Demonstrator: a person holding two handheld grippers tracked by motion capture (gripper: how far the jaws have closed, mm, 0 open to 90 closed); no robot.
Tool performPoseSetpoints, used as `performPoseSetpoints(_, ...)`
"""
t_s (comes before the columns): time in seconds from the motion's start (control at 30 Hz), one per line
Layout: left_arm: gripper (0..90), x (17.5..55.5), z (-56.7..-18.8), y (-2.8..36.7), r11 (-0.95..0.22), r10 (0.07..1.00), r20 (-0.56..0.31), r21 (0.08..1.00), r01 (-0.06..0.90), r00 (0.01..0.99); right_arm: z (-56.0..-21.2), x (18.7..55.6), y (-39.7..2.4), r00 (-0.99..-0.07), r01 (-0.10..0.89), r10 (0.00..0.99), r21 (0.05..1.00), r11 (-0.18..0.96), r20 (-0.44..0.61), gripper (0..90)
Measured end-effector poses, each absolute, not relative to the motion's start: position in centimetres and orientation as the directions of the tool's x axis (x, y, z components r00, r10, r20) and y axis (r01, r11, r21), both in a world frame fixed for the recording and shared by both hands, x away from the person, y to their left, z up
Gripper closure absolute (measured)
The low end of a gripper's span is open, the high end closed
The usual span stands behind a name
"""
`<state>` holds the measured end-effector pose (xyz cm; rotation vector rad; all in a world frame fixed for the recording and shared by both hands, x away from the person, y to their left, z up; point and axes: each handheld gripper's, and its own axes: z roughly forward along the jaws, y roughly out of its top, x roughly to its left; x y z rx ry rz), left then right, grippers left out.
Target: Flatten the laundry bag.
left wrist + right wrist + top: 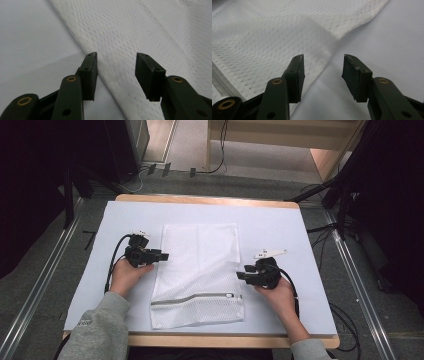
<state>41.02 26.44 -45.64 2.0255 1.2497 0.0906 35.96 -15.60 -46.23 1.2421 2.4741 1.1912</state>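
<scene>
A white mesh laundry bag (200, 270) lies flat on the white table top (280, 225), with its grey zipper (195, 298) running across near the front end. My left gripper (164, 255) sits at the bag's left edge, held by a hand. In the left gripper view the left gripper (117, 58) is open, and the bag (140, 30) edge passes under the gap between its jaws. My right gripper (240, 276) is at the bag's right edge. In the right gripper view the right gripper (323, 58) is open over the slightly raised edge of the bag (262, 42).
The table's wooden rim (210, 200) shows at the back and front. Black stands (340, 190) and cables (345, 315) occupy the floor to the right, and dark equipment (75, 175) stands at the left. Bare table surface lies on both sides of the bag.
</scene>
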Motion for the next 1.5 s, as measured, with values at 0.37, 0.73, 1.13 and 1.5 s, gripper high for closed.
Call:
performPoseSetpoints(0.37, 77.5, 41.2, -45.9, 26.0, -0.263, 0.796, -0.295, 0.619, 0.74, 0.529, -47.3, 36.5, -13.3, -0.684, 0.604, 0.705, 0.687, 0.402, 0.189, 53.2)
performPoseSetpoints(0.73, 89.7, 41.6, -46.2, 26.3, -0.231, 0.78, -0.362, 0.593, 0.772, 0.511, -47.3, 36.7, -12.9, -0.67, 0.598, 0.727, 0.69, 0.409, 0.15, 71.2)
performPoseSetpoints(1.13, 90.0, 42.5, -46.0, 27.6, -0.181, 0.804, -0.363, 0.606, 0.775, 0.472, -46.9, 37.2, -13.4, -0.643, 0.653, 0.74, 0.647, 0.394, 0.198, 87.8)
performPoseSetpoints(1.5, 90.0, 44.1, -45.8, 27.2, -0.174, 0.809, -0.355, 0.616, 0.768, 0.468, -46.8, 36.5, -14.3, -0.636, 0.67, 0.737, 0.636, 0.383, 0.227, 87.5)
